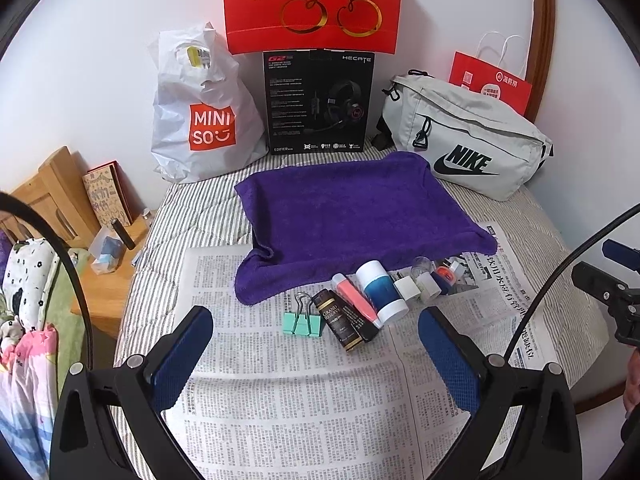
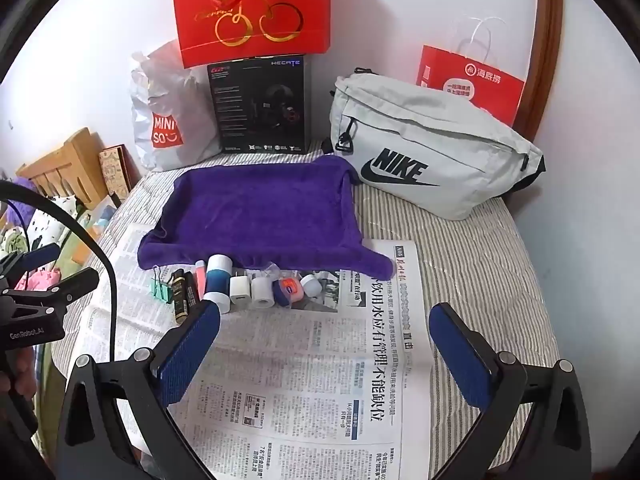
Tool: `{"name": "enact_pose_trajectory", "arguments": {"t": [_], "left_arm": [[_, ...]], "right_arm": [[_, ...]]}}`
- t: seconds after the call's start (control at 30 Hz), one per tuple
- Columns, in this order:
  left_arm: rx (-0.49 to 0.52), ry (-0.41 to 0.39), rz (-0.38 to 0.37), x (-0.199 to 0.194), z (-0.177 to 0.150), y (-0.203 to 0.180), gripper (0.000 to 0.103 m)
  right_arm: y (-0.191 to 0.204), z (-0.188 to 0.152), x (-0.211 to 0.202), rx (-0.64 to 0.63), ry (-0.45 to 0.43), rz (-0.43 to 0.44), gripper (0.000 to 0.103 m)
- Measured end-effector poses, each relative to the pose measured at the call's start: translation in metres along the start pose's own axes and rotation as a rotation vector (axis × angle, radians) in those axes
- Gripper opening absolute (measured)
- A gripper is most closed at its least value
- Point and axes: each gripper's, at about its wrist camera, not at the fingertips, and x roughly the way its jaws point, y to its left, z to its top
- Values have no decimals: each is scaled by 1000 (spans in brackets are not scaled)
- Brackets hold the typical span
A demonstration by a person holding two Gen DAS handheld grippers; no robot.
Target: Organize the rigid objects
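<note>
A row of small items lies on newspaper [image 1: 288, 392] just in front of a purple towel [image 1: 352, 212]: a mint binder clip [image 1: 303, 322], a dark brown tube [image 1: 340, 318], a coral tube [image 1: 354, 298], a blue-and-white bottle [image 1: 382, 290], a white charger [image 2: 240, 290], a white roll [image 2: 263, 290] and a small blue jar with an orange lid [image 2: 288, 290]. My left gripper [image 1: 316, 328] hovers open before the clip and tubes, holding nothing. My right gripper [image 2: 326, 322] is open too, its left finger [image 2: 192, 348] near the bottle, nothing between the pads.
Behind the towel stand a white MINISO bag [image 1: 200, 112], a black headset box [image 1: 318, 100], a red cherry gift bag [image 1: 312, 4], a grey Nike pouch [image 1: 468, 136] and a red paper bag [image 1: 490, 80]. A wooden bedside stand [image 1: 100, 264] sits left of the striped bed.
</note>
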Motion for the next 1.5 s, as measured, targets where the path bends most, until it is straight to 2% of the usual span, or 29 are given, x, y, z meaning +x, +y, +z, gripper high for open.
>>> {"name": "enact_pose_trajectory", "arguments": {"t": [0.9, 1.5], "left_arm": [[24, -16, 4, -10, 0, -5, 103], [26, 2, 6, -6, -2, -5, 103]], "right_arm": [[-1, -1, -5, 6, -13, 5, 103], [-2, -6, -3, -9, -24, -13, 103]]}}
